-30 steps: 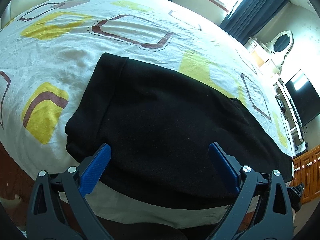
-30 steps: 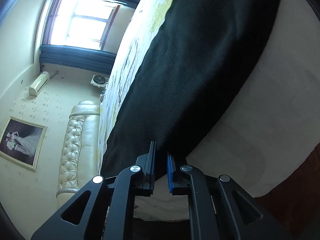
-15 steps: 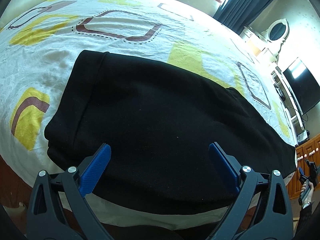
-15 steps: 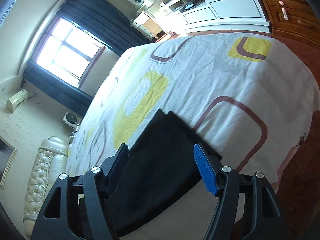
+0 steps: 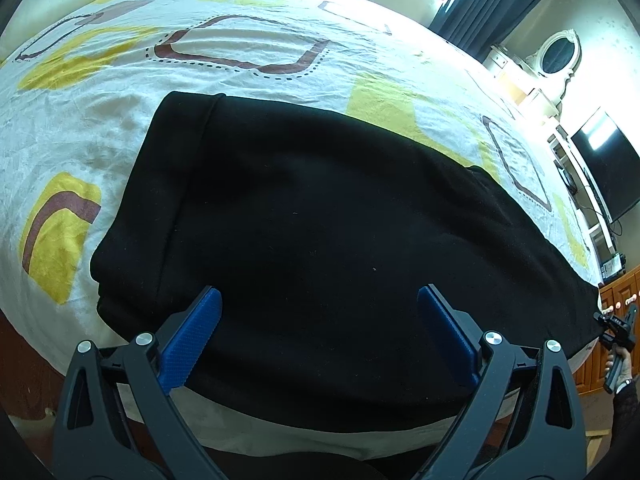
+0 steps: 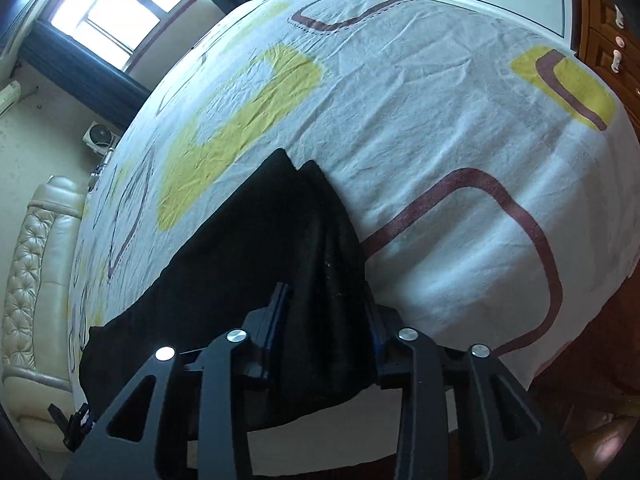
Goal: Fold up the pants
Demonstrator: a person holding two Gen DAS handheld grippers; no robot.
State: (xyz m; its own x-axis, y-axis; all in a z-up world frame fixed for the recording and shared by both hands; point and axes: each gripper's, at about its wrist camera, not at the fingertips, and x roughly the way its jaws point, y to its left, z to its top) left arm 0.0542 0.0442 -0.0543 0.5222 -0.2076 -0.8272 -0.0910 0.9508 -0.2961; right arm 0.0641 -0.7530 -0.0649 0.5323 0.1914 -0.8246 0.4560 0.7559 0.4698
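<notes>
Black pants (image 5: 320, 232) lie flat along the near edge of a bed, waistband at the left, legs running right. My left gripper (image 5: 318, 320) is open above the near middle of the pants, its blue pads well apart and holding nothing. In the right wrist view the leg end of the pants (image 6: 288, 248) lies between the fingers of my right gripper (image 6: 326, 316), with the jaws partly closed around the cloth. The right gripper also shows small at the far right of the left wrist view (image 5: 616, 328).
The bed (image 5: 240, 60) has a white sheet with yellow and brown shapes. A padded headboard (image 6: 28, 260) is at the left of the right wrist view. Wooden drawers (image 6: 612, 32), a TV (image 5: 604, 164) and a window (image 6: 116, 12) surround the bed.
My right gripper opened, swung to the leg end of the pants and has narrowed around the cloth there. My left gripper stayed open over the pants and shifted slightly.
</notes>
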